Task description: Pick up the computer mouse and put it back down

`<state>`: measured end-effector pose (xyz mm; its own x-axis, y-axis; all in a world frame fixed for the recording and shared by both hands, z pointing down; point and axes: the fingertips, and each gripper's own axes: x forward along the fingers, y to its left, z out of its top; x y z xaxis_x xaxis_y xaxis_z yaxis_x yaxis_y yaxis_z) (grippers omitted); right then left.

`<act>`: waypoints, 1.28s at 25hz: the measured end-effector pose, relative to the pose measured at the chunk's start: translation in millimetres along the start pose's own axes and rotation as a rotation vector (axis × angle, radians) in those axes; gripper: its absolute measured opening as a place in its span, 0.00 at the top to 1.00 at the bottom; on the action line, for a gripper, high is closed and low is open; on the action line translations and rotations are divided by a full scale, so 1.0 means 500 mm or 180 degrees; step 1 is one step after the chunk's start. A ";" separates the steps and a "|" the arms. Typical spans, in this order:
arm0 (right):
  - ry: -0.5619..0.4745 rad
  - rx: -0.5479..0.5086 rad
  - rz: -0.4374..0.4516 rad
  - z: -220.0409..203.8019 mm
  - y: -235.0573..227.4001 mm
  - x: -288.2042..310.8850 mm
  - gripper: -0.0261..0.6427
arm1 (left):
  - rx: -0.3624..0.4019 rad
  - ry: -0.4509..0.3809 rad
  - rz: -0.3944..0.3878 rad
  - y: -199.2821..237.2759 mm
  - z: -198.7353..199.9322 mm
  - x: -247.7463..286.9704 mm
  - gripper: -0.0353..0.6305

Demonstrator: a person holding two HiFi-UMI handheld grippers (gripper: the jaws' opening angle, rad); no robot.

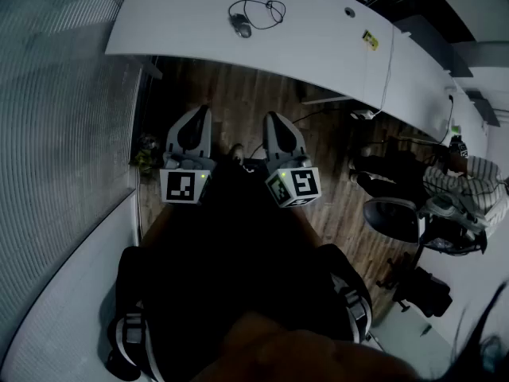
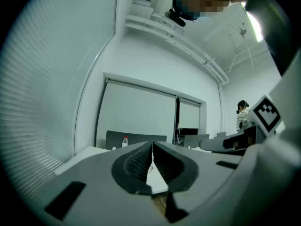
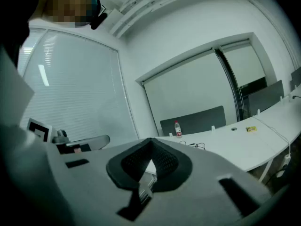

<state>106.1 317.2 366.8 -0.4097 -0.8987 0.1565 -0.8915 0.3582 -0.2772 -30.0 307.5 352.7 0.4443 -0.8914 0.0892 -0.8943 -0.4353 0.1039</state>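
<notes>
At twelve o'clock the computer mouse [image 1: 242, 29] is too small for detail, and the worktop [image 1: 318, 30] runs off the top edge. A yellow item [image 1: 370, 40] at one o'clock is unidentifiable.

A: Desk [image 1: 318, 46] colour?
B: White. Mouse [image 1: 242, 29] dark grey, cable [image 1: 266, 10] black, tag [image 1: 370, 40] yellow.
A: Floor [image 1: 246, 94]?
B: Brown, in planks.
A: Left gripper [image 2: 152, 145], right gripper [image 3: 150, 141]?
B: Both pale grey, with black ribbed pads [image 2: 138, 161] and white cubes [image 1: 184, 186] bearing black square markers.
A: Blinds [image 1: 48, 134]?
B: Pale grey, finely striped.
A: Anything red?
B: Only a bottle [image 3: 178, 128] cap.
</notes>
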 end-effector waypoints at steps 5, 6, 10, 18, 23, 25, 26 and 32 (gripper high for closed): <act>-0.0006 -0.0021 0.0018 -0.004 0.003 -0.011 0.96 | -0.0015 -0.0004 0.0021 -0.008 -0.005 -0.009 0.94; -0.0007 -0.0025 0.0021 -0.005 0.002 -0.015 0.96 | 0.0003 0.0010 0.0013 -0.011 -0.007 -0.011 0.94; 0.0000 -0.0059 0.0046 -0.012 -0.001 -0.028 0.96 | 0.0013 0.0001 0.0021 -0.022 -0.008 -0.019 0.94; -0.0107 -0.0036 0.0119 -0.006 -0.023 -0.049 0.96 | 0.0034 0.0017 0.0026 -0.053 -0.019 -0.014 0.94; -0.0088 -0.0022 0.0174 0.000 -0.042 -0.067 0.96 | 0.0039 0.0037 0.0096 -0.082 -0.023 -0.012 0.94; -0.0061 -0.0028 0.0192 -0.008 -0.072 -0.069 0.96 | 0.0050 0.0034 0.0138 -0.101 -0.038 0.006 0.94; -0.0044 -0.0029 0.0204 -0.014 -0.092 -0.067 0.96 | 0.0047 0.0040 0.0165 -0.110 -0.049 0.019 0.94; 0.0036 -0.0093 0.0309 -0.037 -0.109 -0.038 0.96 | 0.0061 0.0091 0.0290 -0.103 -0.064 0.031 0.94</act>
<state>158.9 319.6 396.2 -0.4964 -0.8566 0.1410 -0.8528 0.4508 -0.2637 24.5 319.9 380.6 0.3621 -0.9236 0.1256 -0.9318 -0.3551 0.0751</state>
